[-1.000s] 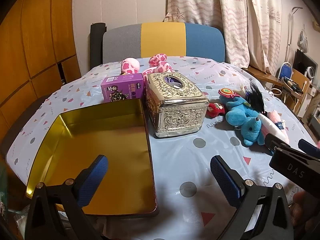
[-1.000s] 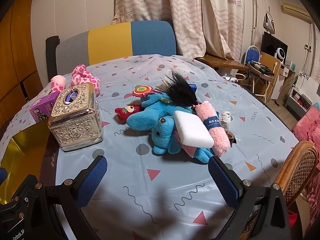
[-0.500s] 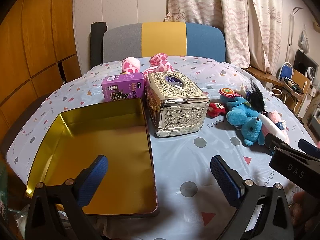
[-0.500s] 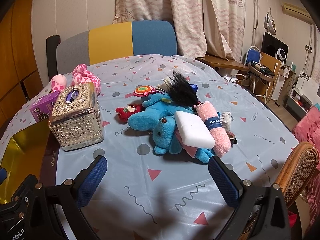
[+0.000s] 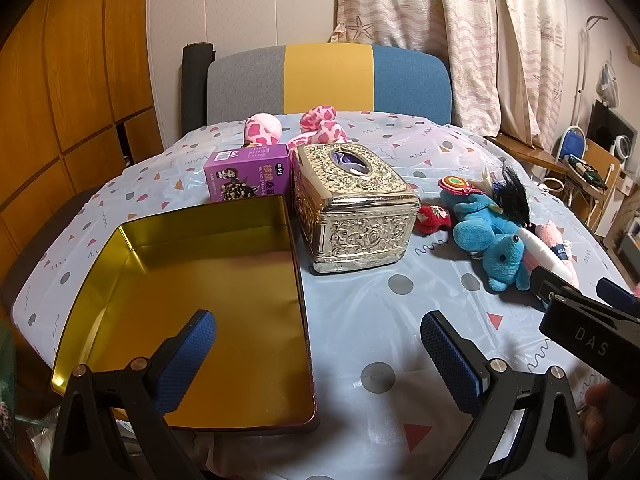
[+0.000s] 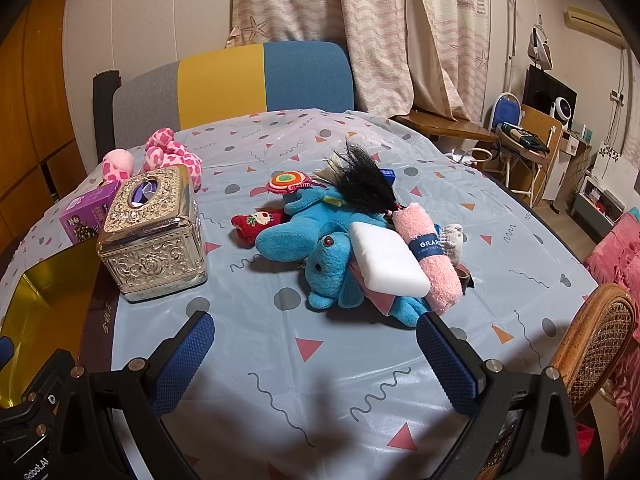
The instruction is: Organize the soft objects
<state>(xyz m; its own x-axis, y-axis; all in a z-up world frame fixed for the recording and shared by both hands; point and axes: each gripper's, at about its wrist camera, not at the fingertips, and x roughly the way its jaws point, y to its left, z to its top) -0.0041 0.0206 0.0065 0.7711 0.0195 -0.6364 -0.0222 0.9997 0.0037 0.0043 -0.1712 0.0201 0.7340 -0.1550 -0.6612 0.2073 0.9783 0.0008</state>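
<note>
A pile of soft things lies mid-table: a blue plush point(image 6: 316, 248) point(image 5: 492, 240), a white sponge point(image 6: 388, 260), a rolled pink towel point(image 6: 432, 256), a small red plush point(image 6: 256, 226), a black hair tuft point(image 6: 360, 184) and a felt lollipop point(image 6: 286, 182). A pink spotted plush point(image 6: 172, 156) point(image 5: 320, 126) lies at the far left. An empty gold tin tray point(image 5: 200, 296) point(image 6: 44, 308) sits at the near left. My left gripper point(image 5: 318, 356) is open over the tray's right rim. My right gripper point(image 6: 316, 360) is open, short of the pile.
An ornate silver tissue box point(image 5: 352, 208) point(image 6: 154, 232) stands between tray and pile. A purple carton point(image 5: 248, 174) sits behind the tray. A grey-yellow-blue chair back point(image 5: 328, 80) stands beyond the table. A wicker chair point(image 6: 596, 340) is at the near right.
Both grippers have edged slightly forward toward the table's contents. Both stay open and nothing on the table has moved.
</note>
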